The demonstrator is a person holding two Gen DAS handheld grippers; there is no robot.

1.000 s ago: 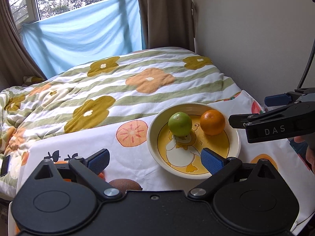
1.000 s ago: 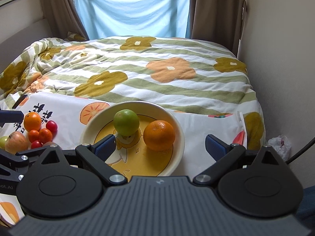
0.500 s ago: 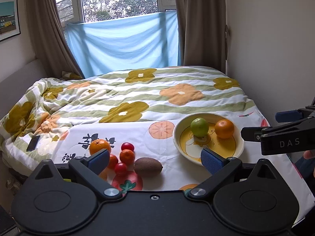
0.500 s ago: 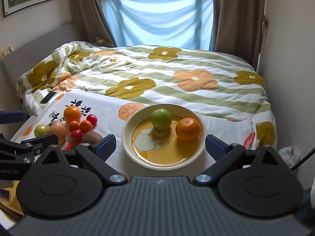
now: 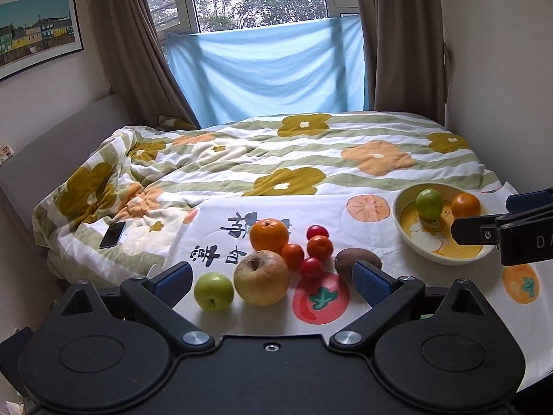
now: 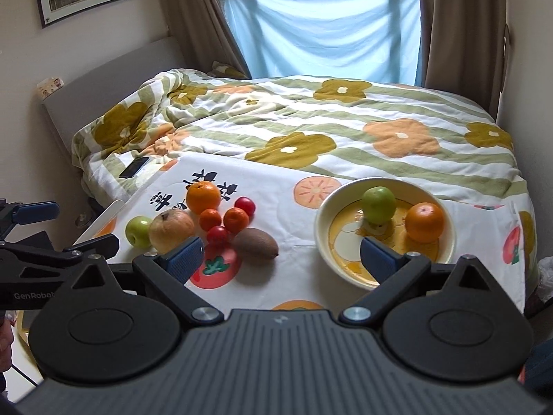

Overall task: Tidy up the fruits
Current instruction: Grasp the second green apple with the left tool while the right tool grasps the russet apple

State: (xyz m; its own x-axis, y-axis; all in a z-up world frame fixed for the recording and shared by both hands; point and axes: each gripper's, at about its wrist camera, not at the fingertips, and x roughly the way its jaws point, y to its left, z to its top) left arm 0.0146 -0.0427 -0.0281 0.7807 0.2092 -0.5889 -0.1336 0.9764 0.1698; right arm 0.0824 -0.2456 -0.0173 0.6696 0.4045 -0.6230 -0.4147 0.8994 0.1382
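Left gripper (image 5: 271, 278): held level above the near edge of the printed cloth (image 5: 366, 231), tongs spread wide, holding nothing.
Loose fruit: green apple (image 5: 213, 291) at 7 o'clock of the big yellowish apple (image 5: 261, 277); large orange (image 5: 269, 235) at its 12; kiwi (image 5: 357, 262) at its 3, with small tomatoes and tangerines between.
Bowl (image 6: 446, 223): at 3 o'clock of the kiwi, holding a green fruit (image 6: 378, 204) and an orange (image 6: 424, 222).
Right gripper (image 6: 281, 259): low, aimed between kiwi and bowl, tongs spread, empty.
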